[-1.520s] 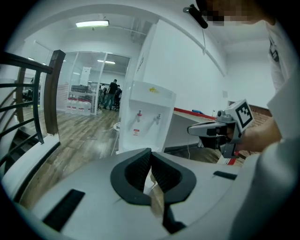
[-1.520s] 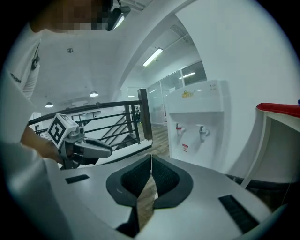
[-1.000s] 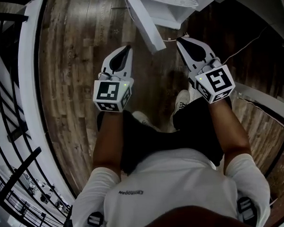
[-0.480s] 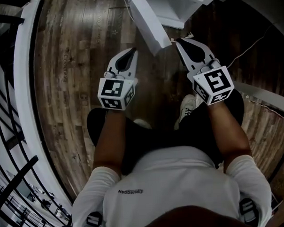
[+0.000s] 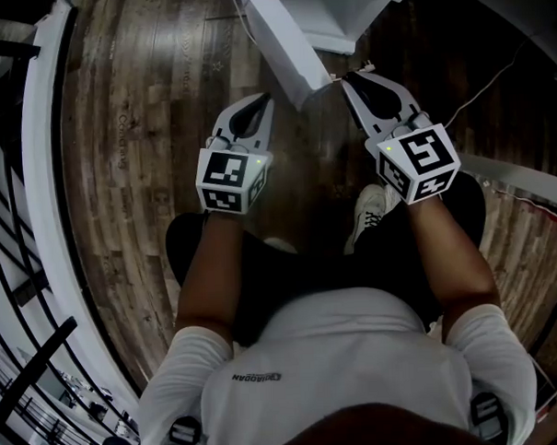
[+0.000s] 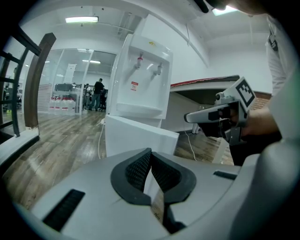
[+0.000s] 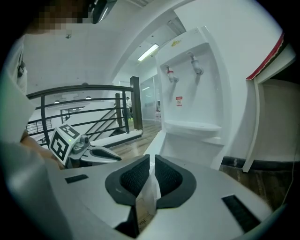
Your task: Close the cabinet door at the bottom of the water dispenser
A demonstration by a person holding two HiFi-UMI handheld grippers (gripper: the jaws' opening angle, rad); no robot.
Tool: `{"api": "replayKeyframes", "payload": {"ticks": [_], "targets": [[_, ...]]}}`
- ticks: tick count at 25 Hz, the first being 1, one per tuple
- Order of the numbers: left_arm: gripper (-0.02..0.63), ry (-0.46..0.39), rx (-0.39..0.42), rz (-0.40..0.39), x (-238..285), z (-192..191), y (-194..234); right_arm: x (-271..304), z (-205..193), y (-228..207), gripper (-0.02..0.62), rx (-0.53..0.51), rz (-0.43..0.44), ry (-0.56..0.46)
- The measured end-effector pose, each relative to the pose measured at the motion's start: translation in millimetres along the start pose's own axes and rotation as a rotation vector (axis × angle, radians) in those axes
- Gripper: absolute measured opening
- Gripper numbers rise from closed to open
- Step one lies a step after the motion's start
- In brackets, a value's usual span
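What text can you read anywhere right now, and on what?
Nothing reads clearly.
On the water dispenser, a red-and-white sticker: too small to read.
On the shirt, a print: upside down and blurred.
On the marker cubes: square patterns only, no words.

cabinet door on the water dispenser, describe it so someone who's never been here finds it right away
Look for the tall white water dispenser with two taps, standing on the wood floor. At its foot, below the drip ledge, is the cabinet door: a plain white panel, the only one swung out open rather than flush.
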State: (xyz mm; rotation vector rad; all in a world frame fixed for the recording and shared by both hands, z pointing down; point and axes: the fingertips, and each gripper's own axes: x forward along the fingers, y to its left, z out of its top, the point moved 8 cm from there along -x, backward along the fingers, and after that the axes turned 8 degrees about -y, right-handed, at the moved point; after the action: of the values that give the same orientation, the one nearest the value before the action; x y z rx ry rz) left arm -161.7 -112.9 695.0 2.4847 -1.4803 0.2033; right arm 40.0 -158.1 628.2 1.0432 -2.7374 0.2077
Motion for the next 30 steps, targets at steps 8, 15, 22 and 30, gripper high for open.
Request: {"api": "replayKeyframes", "payload": {"ticks": [8, 15, 22, 30], "targets": [[-0.005, -0.01, -0.001, -0.039, 4, 0, -5, 0, -11, 10, 0.025, -0.013, 0.015, 0.04], [-0.005, -0.021, 0.001, -0.035, 1, 0, -4, 3, -15, 14, 0.026, -0.007, 0.011, 0.056], [-0.005, -0.029, 0.006, -0.037, 3, 2, -5, 6, -28, 17, 0.115, 0.056, 0.021, 0.095], [-0.005, -0.018, 0.022, -0.029, 5, 1, -6, 20, -42, 26, 0.115, 0.03, 0.054, 0.138]]}}
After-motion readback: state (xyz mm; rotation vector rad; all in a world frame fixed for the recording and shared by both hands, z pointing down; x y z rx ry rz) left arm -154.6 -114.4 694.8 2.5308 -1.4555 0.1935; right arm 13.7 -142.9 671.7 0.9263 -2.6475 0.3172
